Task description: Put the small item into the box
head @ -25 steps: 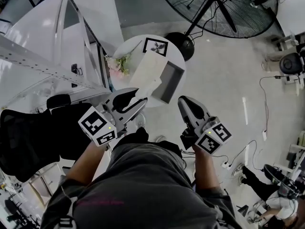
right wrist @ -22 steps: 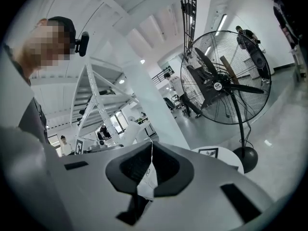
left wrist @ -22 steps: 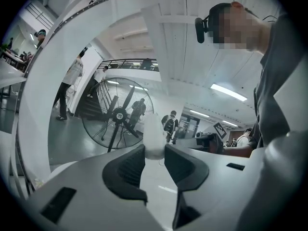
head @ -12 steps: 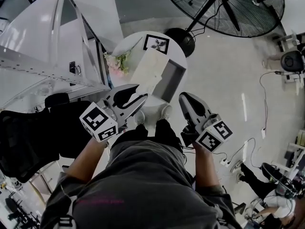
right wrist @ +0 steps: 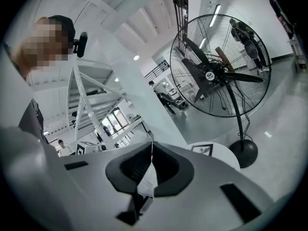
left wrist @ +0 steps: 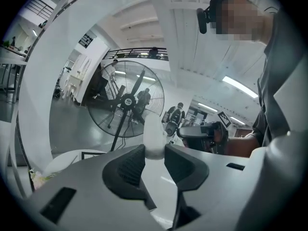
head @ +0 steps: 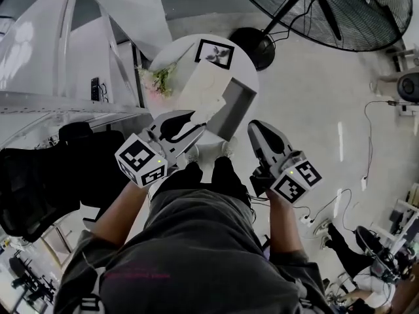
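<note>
A small white item (left wrist: 153, 137) sits pinched between the dark pads of my left gripper (left wrist: 155, 151), which is shut on it. In the head view the left gripper (head: 194, 128) hovers at the near edge of the round white table (head: 171, 56), its tips just short of the open box (head: 230, 107). The box has a grey inside and a white lid laid back to its left. My right gripper (head: 259, 135) hangs to the right of the box, off the table's edge. Its jaws (right wrist: 151, 147) are shut with nothing between them.
A black-and-white marker card (head: 214, 52) and a small bunch of flowers (head: 156, 81) lie on the table. A big standing fan (head: 327, 8) with a round base (head: 254, 46) stands beyond it. A black chair (head: 39, 175) and white stairs (head: 59, 57) are at the left. Cables cross the floor at the right.
The table and box have drawn nearer to both grippers. The left gripper has edged forward and up with the white item still in it, and the right gripper has kept its place.
</note>
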`<state>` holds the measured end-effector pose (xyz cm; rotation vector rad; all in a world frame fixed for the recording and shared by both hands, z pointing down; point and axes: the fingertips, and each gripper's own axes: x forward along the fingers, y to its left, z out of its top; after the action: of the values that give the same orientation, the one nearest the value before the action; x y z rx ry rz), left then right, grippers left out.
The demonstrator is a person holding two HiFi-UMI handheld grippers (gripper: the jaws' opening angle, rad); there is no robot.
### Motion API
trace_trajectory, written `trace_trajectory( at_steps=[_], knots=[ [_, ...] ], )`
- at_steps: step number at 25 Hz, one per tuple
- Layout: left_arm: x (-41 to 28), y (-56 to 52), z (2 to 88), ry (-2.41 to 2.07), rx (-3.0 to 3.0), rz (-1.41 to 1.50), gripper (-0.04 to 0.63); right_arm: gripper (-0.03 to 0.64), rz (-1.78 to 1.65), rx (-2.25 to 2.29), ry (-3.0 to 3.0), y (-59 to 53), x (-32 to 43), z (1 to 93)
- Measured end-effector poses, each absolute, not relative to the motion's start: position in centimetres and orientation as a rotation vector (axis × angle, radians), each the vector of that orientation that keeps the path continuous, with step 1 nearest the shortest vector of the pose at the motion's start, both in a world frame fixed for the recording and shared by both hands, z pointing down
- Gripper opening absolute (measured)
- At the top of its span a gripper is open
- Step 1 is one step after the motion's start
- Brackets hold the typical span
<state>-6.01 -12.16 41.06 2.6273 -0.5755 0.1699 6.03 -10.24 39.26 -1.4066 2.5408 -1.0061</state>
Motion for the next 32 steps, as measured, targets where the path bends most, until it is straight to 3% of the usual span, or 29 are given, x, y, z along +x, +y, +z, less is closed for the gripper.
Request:
trace_trajectory(
  at_steps=[17, 32],
  knots=[
    [3.1, -16.4, 52.0, -0.73, 2.469, 0.385, 0.133, 0.023, -1.213, -1.28, 2.597, -16.3, 15.7, 46.0],
    [7.0, -16.0, 63.8, -0.787, 2.307, 0.641, 0.133, 0.023, -1.414, -1.239, 2.591, -17.4, 19.4, 52.5]
  ],
)
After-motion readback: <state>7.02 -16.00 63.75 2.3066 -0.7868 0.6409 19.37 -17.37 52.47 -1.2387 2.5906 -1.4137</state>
